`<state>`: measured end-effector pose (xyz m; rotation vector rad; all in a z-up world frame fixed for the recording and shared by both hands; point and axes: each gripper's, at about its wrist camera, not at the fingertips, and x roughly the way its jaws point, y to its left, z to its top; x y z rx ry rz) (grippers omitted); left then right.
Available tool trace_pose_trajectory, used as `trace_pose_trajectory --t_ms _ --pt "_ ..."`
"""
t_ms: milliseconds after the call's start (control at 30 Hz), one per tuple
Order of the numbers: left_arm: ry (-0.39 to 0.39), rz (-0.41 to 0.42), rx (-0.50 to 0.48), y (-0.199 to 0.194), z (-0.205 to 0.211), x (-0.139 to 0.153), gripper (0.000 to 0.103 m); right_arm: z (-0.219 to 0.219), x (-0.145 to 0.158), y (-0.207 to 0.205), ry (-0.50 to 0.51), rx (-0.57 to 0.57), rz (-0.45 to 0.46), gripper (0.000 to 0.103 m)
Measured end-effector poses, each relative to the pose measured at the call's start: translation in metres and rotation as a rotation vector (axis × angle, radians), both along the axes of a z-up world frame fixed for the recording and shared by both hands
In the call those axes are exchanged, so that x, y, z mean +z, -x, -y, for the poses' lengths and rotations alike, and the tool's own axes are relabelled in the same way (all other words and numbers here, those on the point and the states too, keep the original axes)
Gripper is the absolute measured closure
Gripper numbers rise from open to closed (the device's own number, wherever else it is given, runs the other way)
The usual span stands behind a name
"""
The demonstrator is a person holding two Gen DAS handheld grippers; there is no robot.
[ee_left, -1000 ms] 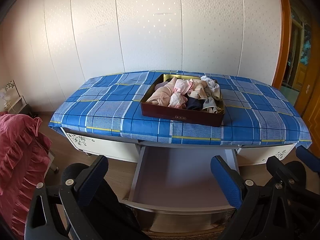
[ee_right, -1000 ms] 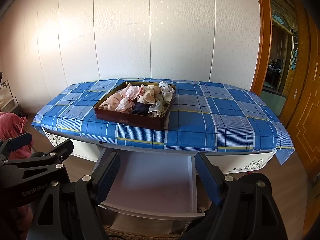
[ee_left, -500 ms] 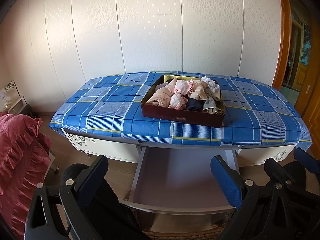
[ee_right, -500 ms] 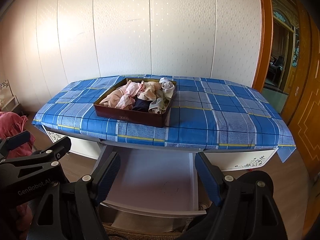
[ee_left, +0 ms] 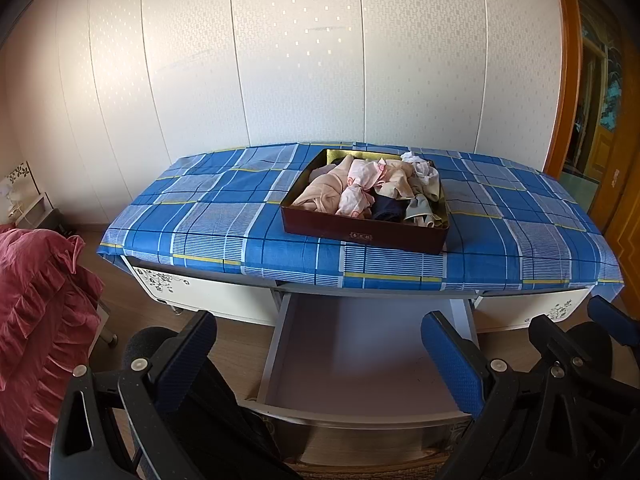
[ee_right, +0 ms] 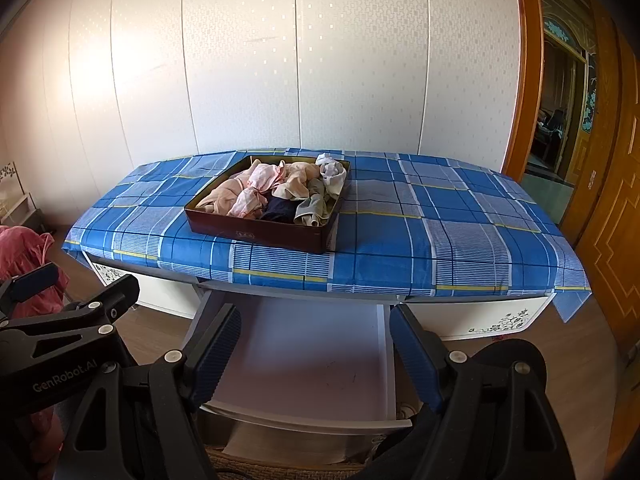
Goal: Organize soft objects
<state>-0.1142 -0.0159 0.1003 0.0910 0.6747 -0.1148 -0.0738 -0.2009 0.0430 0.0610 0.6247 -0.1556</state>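
Left wrist view: left gripper sits low in frame, blue-padded jaws spread wide, nothing between them. Beyond and above it, a dark red box rests on the blue plaid cloth covering a low cabinet. Box holds a heap of soft garments: pink, beige, navy, grey, white, bunched together, some rising above the rim. Box lies well apart from the jaws, slightly right of the gap's centre line. Between gripper and box, a pulled-out drawer shows its pale bare floor, directly ahead of the jaws. Red ruffled fabric at far left edge.

Right wrist view: right gripper also low, jaws standing wide with nothing gripped. Same box appears up and left of the jaw gap, well apart; same drawer lies just ahead of the fingertips. Part of the left gripper's black frame shows at left. Wooden door at right edge.
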Motion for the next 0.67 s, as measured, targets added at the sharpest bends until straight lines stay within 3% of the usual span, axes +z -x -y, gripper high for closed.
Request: trace_pose_trajectory --t_ms 667 --pt "0.013 -0.018 -0.012 0.0003 0.0021 -0.0034 0.0 0.0019 -0.004 -0.0012 -0.017 -0.005 -0.013 0.025"
